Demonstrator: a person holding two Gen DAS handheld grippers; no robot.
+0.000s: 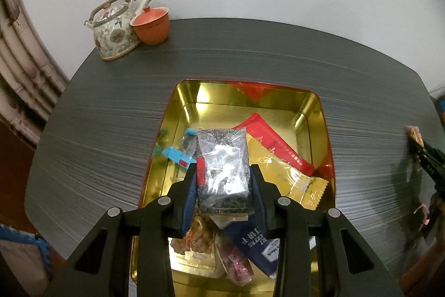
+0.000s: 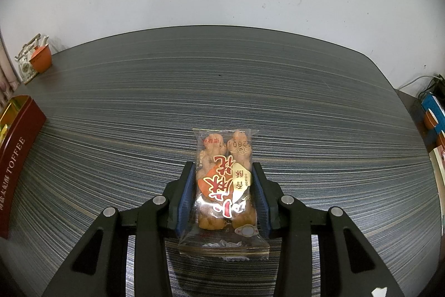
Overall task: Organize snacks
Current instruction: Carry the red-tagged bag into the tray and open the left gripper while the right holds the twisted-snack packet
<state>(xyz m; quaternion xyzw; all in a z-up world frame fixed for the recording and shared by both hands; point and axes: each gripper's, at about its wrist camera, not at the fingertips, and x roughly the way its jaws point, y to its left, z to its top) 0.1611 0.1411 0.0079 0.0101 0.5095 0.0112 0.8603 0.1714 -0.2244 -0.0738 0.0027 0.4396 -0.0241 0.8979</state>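
Observation:
My left gripper (image 1: 222, 171) is shut on a clear packet of dark sesame bar (image 1: 222, 169) and holds it over the gold tin (image 1: 322, 113). Several packets lie in the tin: a red one (image 1: 275, 141), a gold one (image 1: 294, 180), a navy cracker packet (image 1: 256, 244), a blue-edged one (image 1: 178, 152) and a pink one (image 1: 236, 263). My right gripper (image 2: 222, 174) is shut on a clear packet of fried dough twists (image 2: 225, 180) above the striped grey table (image 2: 250, 91). That gripper also shows at the right edge of the left wrist view, right gripper (image 1: 425, 157).
A floral teapot (image 1: 114, 29) and an orange lidded cup (image 1: 151, 24) stand at the table's far left corner. The tin's dark red side marked TOFFEE (image 2: 16, 157) is at the left of the right wrist view. Boxes and cables (image 2: 431, 107) lie beyond the table's right edge.

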